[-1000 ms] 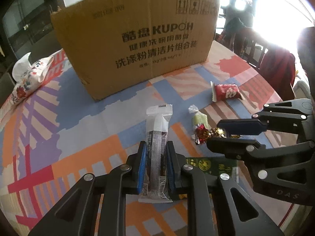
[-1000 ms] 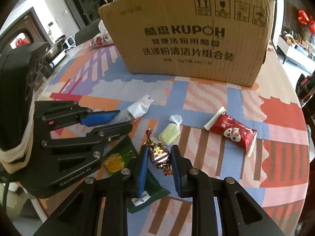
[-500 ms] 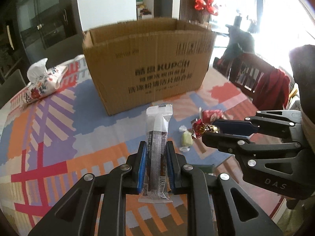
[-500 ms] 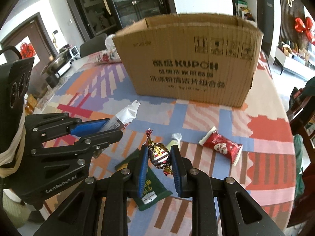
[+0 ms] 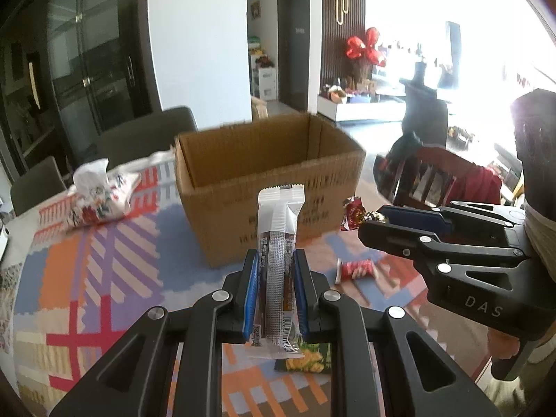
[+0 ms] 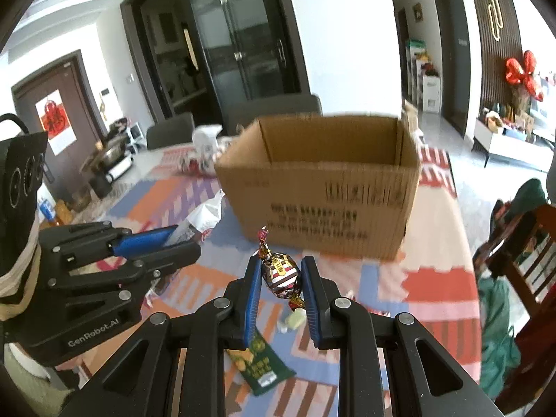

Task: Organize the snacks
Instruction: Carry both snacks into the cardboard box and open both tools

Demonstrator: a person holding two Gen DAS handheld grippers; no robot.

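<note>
My left gripper [image 5: 275,260] is shut on a long clear-and-white snack bar [image 5: 278,243] that stands upright between the blue pads. My right gripper [image 6: 280,271] is shut on a foil-wrapped candy [image 6: 280,272] with red and gold stripes. Both are raised above the table, in front of the open cardboard box [image 5: 267,180] [image 6: 323,184], whose inside shows from above. On the tablecloth below lie a red snack packet [image 5: 358,268], a green packet [image 6: 260,365] [image 5: 305,361] and a pale green candy [image 6: 294,319]. Each gripper shows in the other's view: the right gripper [image 5: 368,220] and the left gripper [image 6: 187,243].
A floral tissue pack [image 5: 100,198] lies left of the box. Grey chairs [image 5: 146,139] stand behind the round table; a wooden chair [image 6: 521,260] with red cloth is at the right edge. A cooker and clutter sit far left in the right wrist view.
Both grippers have risen with their snacks still held. The box now appears lower and smaller, with its open top and inner walls visible. The table items have dropped toward the frame bottom.
</note>
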